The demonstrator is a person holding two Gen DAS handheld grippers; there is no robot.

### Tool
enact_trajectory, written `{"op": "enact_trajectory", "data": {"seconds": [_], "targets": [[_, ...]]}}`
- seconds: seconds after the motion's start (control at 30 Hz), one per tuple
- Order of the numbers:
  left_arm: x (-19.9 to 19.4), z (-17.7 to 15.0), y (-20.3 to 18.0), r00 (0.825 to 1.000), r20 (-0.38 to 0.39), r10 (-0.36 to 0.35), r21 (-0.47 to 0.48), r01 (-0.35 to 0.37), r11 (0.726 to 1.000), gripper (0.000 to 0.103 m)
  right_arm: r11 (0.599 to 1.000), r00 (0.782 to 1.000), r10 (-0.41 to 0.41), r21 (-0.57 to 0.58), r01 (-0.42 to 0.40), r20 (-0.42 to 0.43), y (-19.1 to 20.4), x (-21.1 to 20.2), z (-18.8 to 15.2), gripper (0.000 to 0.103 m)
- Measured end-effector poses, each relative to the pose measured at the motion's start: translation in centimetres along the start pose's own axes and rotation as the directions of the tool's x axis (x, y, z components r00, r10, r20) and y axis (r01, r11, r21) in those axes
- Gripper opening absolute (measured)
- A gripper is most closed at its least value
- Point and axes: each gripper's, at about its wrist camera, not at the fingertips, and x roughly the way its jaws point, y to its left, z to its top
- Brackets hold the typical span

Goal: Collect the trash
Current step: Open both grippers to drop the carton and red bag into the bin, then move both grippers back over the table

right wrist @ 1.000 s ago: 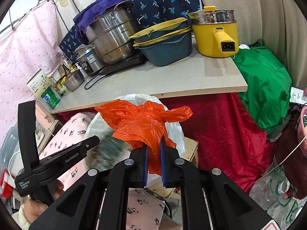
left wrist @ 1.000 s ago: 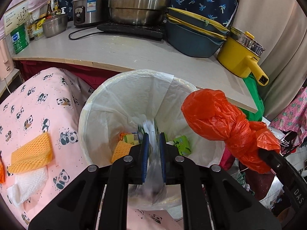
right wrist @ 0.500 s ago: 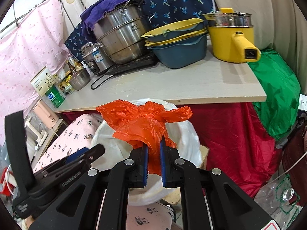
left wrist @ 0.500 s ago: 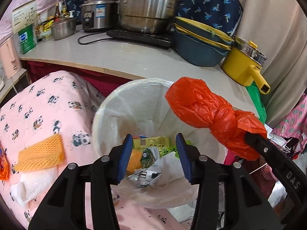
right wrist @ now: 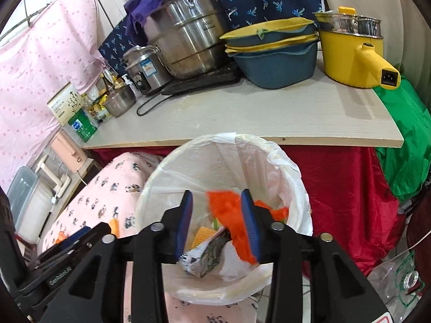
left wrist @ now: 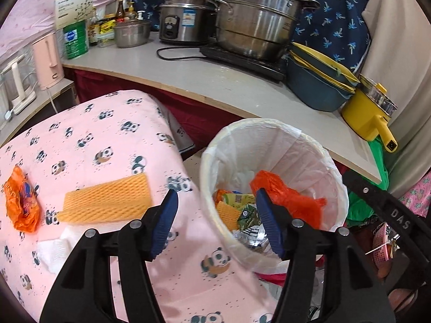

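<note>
We see an orange bag (right wrist: 229, 212) lying in the lined bin (left wrist: 272, 134).
Crumpled and knotted, the bag runs lengthwise across the bin atop cartons and wrappers. Our right gripper (right wrist: 216, 223) hangs over it, jaws wide, holding nothing. Our left gripper (left wrist: 215, 223) is also wide and empty, straddling the bin's rim and the panda cloth (left wrist: 113, 134), where a foam net (left wrist: 107, 199) lies.

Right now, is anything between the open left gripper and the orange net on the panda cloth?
Nothing visible. The left gripper is open, and the orange net lies flat on the panda cloth just ahead of its left finger, uncovered. An orange wrapper lies further left.
</note>
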Motion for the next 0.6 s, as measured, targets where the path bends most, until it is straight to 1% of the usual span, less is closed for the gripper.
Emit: {"op": "enact_trajectory", "data": {"seconds": [0.13,0.3,0.43,0.53,0.6], "targets": [[-1.1,-0.3,1.3,1.0,0.01,0.021,-0.024,-0.021,0.999,0.063,1.0,1.0,0.019,0.001,-0.019,0.001,0.9,-1.1,-0.3,0.04],[-3.3,-1.0,2.7,0.999,0.033,0.043,-0.04,-0.041,0.998,0.063,0.998,0.999,0.048,-0.027,-0.048,-0.001,2.8,-2.6,-0.8,0.04],[-5.2,-1.6,3.7,0.997,0.049,0.065,-0.053,-0.063,0.997,0.064,0.995,0.997,0.074,-0.06,-0.074,-0.006,4.7,-3.7,-1.6,0.043],[-6.7,-2.3,4.6,0.995,0.055,0.082,-0.068,-0.078,0.995,0.066,0.992,0.996,0.092,-0.083,-0.093,-0.012,6.1,-4.6,-2.3,0.046],[-7.8,-3.0,5.3,0.994,0.06,0.097,-0.078,-0.092,0.993,0.067,0.989,0.994,0.108,-0.098,-0.11,-0.021,7.1,-5.1,-2.9,0.046]]}}
